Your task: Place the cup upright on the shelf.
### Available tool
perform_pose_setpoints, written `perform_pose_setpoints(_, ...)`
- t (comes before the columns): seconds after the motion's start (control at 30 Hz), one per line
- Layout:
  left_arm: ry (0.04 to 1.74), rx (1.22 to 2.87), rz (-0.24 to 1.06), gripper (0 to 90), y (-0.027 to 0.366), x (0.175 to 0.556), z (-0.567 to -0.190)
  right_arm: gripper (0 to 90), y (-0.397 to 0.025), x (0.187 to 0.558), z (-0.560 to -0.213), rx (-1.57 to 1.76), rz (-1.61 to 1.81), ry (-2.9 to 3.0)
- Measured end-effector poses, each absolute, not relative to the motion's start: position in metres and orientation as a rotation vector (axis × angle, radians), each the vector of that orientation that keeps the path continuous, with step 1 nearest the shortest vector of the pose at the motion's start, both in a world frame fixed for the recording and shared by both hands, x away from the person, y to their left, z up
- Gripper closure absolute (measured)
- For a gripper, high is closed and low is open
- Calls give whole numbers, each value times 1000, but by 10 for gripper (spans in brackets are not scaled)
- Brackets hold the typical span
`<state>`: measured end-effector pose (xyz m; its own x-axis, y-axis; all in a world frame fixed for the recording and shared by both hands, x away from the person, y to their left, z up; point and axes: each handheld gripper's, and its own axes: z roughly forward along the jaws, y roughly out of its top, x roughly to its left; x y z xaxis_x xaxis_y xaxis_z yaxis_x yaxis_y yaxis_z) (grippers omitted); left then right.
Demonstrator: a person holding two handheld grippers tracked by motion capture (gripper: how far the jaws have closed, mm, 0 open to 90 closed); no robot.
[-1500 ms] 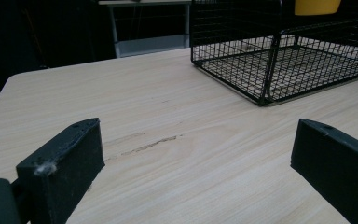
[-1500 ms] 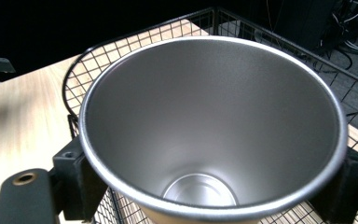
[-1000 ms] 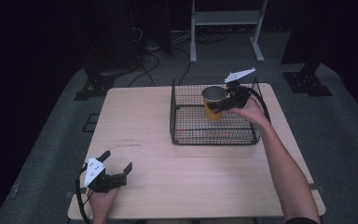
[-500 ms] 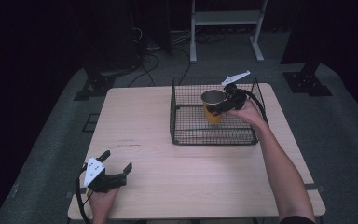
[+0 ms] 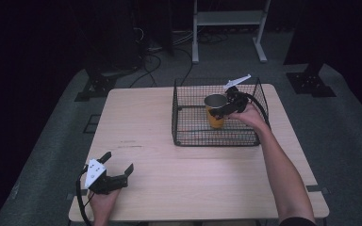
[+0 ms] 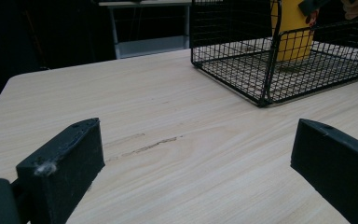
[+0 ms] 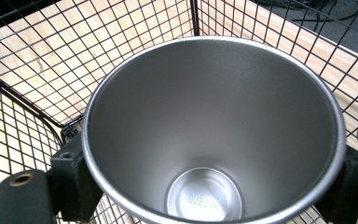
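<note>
Currently the right gripper point(image 5: 222, 111), right of centre in the high view, is clamped round the cup point(image 5: 215, 113), upright inside the wire basket point(image 5: 188, 136). Steel-lined, rigid, empty, probably light but slick; gripping just below the rim looks soundest. Left gripper point(image 5: 115, 173) rests wide open, holding nothing, at lower left.

The black wire mesh basket point(image 5: 215, 139) stands on the far right part of the pale wooden table point(image 5: 169, 188), open at the top, so entry is from above; its four mesh walls block any sideways pass. Inside, the yellow cup with a steel lining point(image 5: 215, 110) stands upright near the middle, with bare mesh floor to its left and on its near side. The table's left half and near edge lie open
</note>
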<state>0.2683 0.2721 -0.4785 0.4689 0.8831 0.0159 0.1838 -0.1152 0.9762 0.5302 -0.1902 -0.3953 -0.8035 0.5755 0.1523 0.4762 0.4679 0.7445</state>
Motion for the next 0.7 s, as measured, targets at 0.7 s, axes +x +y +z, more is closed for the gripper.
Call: perform_pose_setpoints(0.7,947,1598,783,18,272,268,-479,128,-185,534,-405,959,1199,2619)
